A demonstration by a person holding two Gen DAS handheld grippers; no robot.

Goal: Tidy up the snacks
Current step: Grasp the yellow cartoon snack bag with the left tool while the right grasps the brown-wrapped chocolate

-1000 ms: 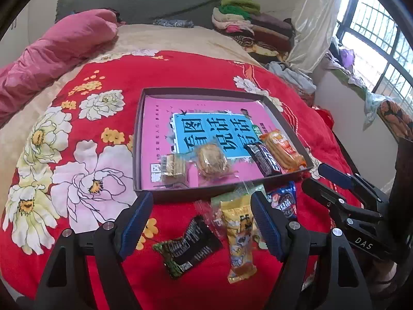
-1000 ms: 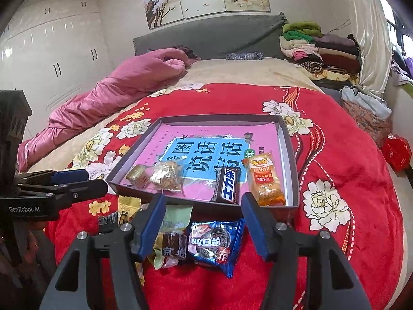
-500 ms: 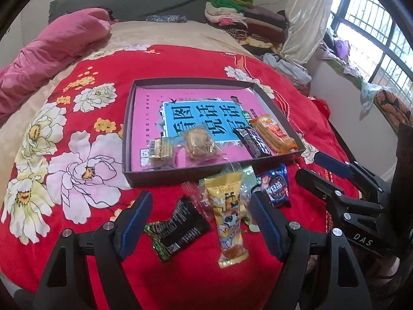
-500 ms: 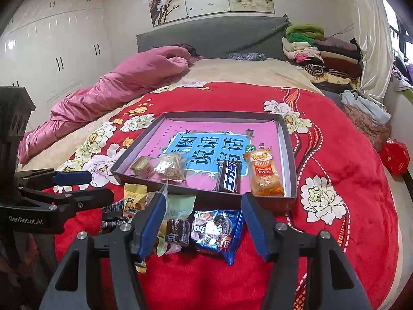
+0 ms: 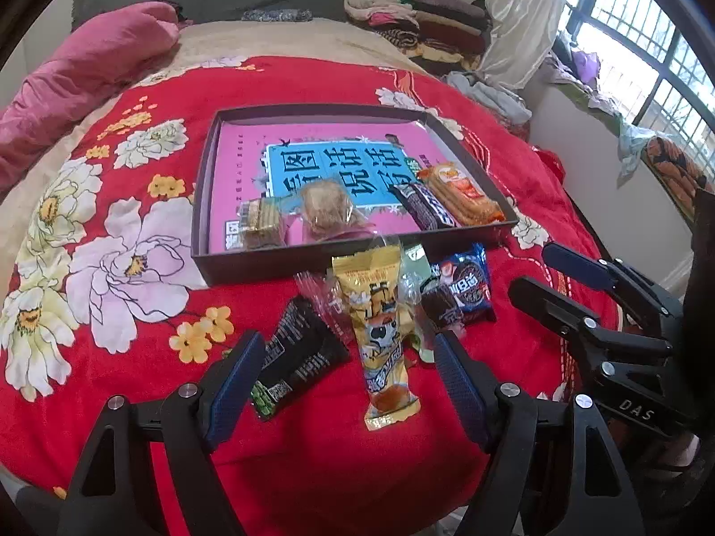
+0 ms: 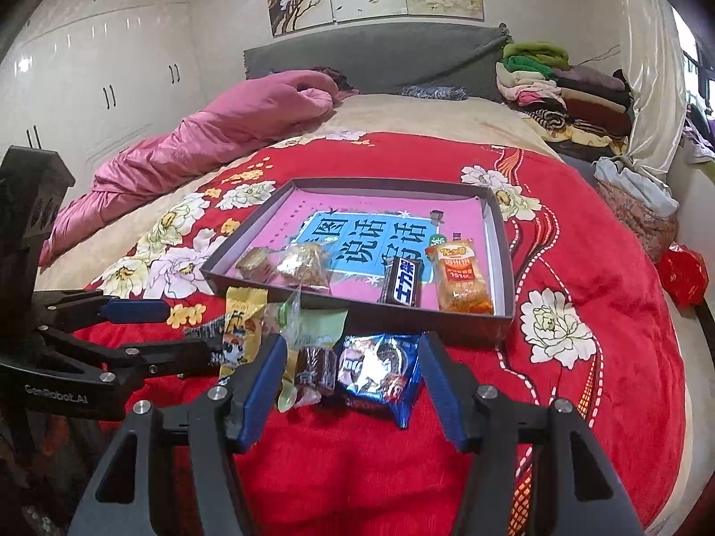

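The left gripper (image 5: pixel 346 370) hangs with its jaws apart and nothing pressed between them, pointed down at the loose snacks on the red floral blanket (image 5: pixel 134 134). In the left wrist view the yellow packet (image 5: pixel 380 326) lies lengthwise in the gap between its fingers, nearer the right one, and the black packet (image 5: pixel 292 357) lies aslant just inside the left finger; beyond both sits the shallow box (image 5: pixel 313 263), which already holds four wrapped snacks along its near edge. To take the yellow packet cleanly, I would centre the jaws across its narrow width and close on the middle, keeping the left finger clear of the black packet so that only one thing comes up. In the right wrist view the right gripper (image 6: pixel 351 379) is likewise open and empty, with the blue cookie packet (image 6: pixel 380 370) and a small brown sweet (image 6: pixel 317 368) lying between its fingers, just short of the box wall. There the blue packet wants the pads squarely on its long sides, and the sweet beside it left behind.
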